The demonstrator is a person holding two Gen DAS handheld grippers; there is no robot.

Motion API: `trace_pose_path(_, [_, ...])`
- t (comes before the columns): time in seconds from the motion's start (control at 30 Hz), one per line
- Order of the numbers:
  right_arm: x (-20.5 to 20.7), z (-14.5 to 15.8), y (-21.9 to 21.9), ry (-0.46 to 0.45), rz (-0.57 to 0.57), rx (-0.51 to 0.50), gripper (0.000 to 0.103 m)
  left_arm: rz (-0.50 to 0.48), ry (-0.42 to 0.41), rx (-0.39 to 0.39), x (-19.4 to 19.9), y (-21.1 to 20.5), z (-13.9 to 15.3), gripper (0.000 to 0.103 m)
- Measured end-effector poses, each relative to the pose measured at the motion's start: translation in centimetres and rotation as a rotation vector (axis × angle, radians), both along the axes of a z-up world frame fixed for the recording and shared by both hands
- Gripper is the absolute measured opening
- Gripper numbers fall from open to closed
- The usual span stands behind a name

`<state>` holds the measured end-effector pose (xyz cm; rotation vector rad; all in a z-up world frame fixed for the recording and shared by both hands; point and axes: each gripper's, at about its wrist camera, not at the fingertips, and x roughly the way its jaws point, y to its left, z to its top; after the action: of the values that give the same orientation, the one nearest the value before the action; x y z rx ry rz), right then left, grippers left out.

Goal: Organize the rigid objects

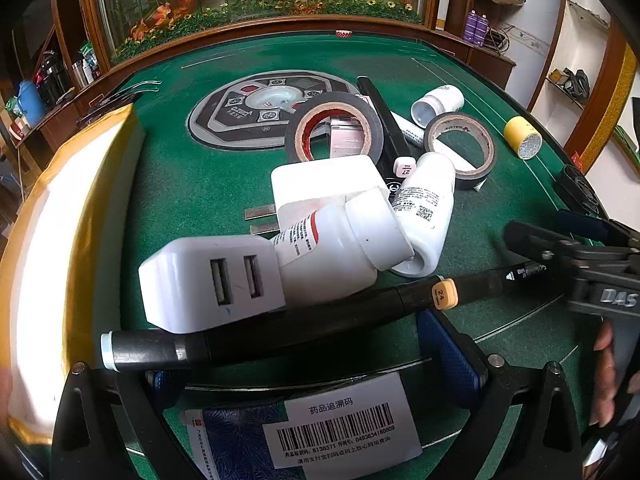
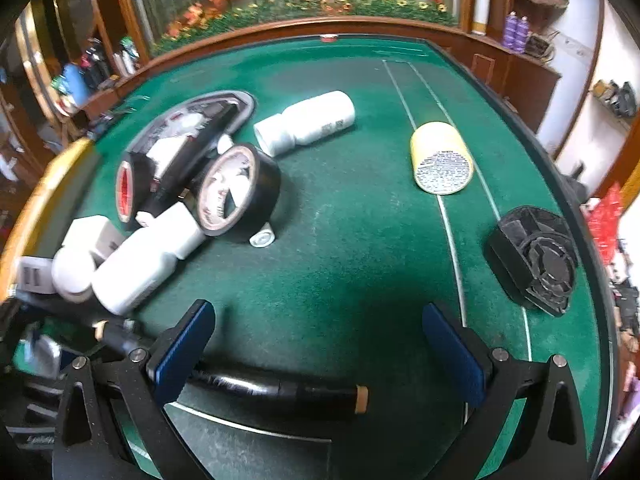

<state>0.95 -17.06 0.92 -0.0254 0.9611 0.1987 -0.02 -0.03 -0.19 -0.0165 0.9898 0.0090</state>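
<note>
A black marker (image 1: 280, 320) is seen lying across the green table (image 1: 192, 184) at 6 o'clock, below a white USB charger (image 1: 208, 280). Nothing is gripped: the left gripper (image 1: 304, 360) and right gripper (image 2: 320, 356) are spread wide.

I count three white bottles (image 1: 332, 248) (image 1: 426, 212) (image 1: 438, 104), two black tape rolls (image 1: 334, 126) (image 1: 460, 150), two white chargers (image 1: 208, 280) (image 1: 324, 184), two black markers (image 1: 304, 320) (image 1: 384, 128), one yellow roll (image 1: 522, 138).
</note>
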Motion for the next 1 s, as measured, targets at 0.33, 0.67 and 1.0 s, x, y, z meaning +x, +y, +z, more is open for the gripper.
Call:
trace_pose_path(0.33, [-3.1,4.3,1.4,-0.133,0.363,-0.045,0.087,0.0,0.0,0.0,0.0,0.0,0.0,0.103])
trace_pose_path(0.67, [-4.2,2.4,6.1,-0.082,0.677,-0.129,0.045,-0.001,0.001,0.0,0.0,0.0,0.0,0.103])
trace_pose_path(1.0, [-5.1,0.7,7.0,-0.03,0.714,-0.19,0.014,-0.069,0.018,-0.007,-0.2,0.4,0.2,0.102])
